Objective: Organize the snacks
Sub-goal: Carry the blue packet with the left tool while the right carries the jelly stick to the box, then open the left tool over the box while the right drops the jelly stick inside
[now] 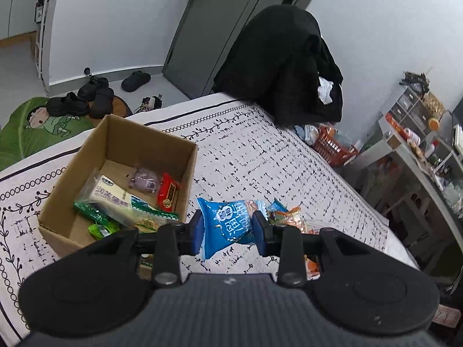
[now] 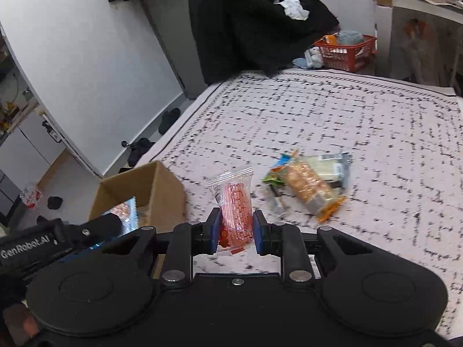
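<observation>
My left gripper (image 1: 228, 225) is shut on a blue snack packet (image 1: 228, 219) and holds it above the patterned tablecloth, just right of an open cardboard box (image 1: 144, 141). The box holds several snacks, among them a cream cracker pack (image 1: 111, 195) and a red packet (image 1: 167, 192). My right gripper (image 2: 235, 228) is shut on a clear packet with a red snack (image 2: 235, 205). The box (image 2: 156, 190) stands to its left, with the left gripper (image 2: 86, 231) and its blue packet over it. A small pile of snacks (image 2: 309, 185) lies on the cloth to the right.
A chair draped in black clothes (image 1: 286, 63) stands at the table's far edge. A red basket (image 2: 345, 50) sits on the floor beyond it. Loose orange packets (image 1: 289, 217) lie right of the left gripper. Shoes (image 1: 86, 98) lie on the floor beyond the box.
</observation>
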### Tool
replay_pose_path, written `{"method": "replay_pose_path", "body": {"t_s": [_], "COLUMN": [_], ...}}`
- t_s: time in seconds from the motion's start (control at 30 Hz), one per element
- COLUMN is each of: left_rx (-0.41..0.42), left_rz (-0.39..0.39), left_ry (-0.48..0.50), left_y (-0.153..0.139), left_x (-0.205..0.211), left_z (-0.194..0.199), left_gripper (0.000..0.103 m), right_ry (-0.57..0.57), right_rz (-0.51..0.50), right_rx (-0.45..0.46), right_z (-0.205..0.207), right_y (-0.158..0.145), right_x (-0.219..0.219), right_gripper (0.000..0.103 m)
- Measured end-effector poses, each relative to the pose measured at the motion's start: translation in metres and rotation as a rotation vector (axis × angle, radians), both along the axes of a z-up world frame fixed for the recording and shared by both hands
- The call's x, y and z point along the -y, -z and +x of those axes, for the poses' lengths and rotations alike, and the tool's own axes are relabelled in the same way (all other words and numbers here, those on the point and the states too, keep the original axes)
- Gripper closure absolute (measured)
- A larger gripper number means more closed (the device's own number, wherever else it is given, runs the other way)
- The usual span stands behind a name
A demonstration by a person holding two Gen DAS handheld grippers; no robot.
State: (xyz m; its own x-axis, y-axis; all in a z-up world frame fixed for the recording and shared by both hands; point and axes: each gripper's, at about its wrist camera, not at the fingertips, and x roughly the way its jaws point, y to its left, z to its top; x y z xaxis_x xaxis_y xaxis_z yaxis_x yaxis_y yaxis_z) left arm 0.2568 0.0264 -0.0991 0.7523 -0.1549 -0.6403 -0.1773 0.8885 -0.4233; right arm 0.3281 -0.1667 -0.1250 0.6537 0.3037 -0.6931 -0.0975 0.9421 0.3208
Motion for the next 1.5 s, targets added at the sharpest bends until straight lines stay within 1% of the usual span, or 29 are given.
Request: {"method": "replay_pose_path", "body": {"t_s": [0.3,0.63,0.87,0.97,1.2,1.5], "left_rx": [-0.007,-0.001,-0.012,-0.027,-0.041,-0.057], "left_rz": [-0.056,-0.087,-0.110,-0.139,-0.158,-0.193], "left_ry": [-0.050,-0.112,-0.164,-0.180,-0.238,-0.310], "left_y": [0.002,0.002,0.007,0.010,0.016,0.024], "left_x": [-0.034,-0.066,-0.089,-0.098,-0.119,-0.145], "left_z": [0.000,0.004,0.005,0.006,0.008,0.011], "left_gripper": [0.069,0.069,0.069,0.069,0.069,0.069], "right_ry": [-0.032,-0.070,-0.098,-0.108,-0.135,-0.145], "right_rz": [-0.017,-0.024,-0.011,-0.005,-0.003,0.029], "right_rx": [0.006,0.025,0.028,0.028,0.019,0.011], "right_z": [0.002,0.009,0.013,0.015,0.022,0.032], "right_y": [-0.004,-0.006,-0.004,-0.003,0.002,0.008], "right_x": [-0.039,-0.079,-0.101,-0.108,-0.129,-0.144], "right_gripper": [0.080,0.080,0.080,0.080,0.080,0.080]}}
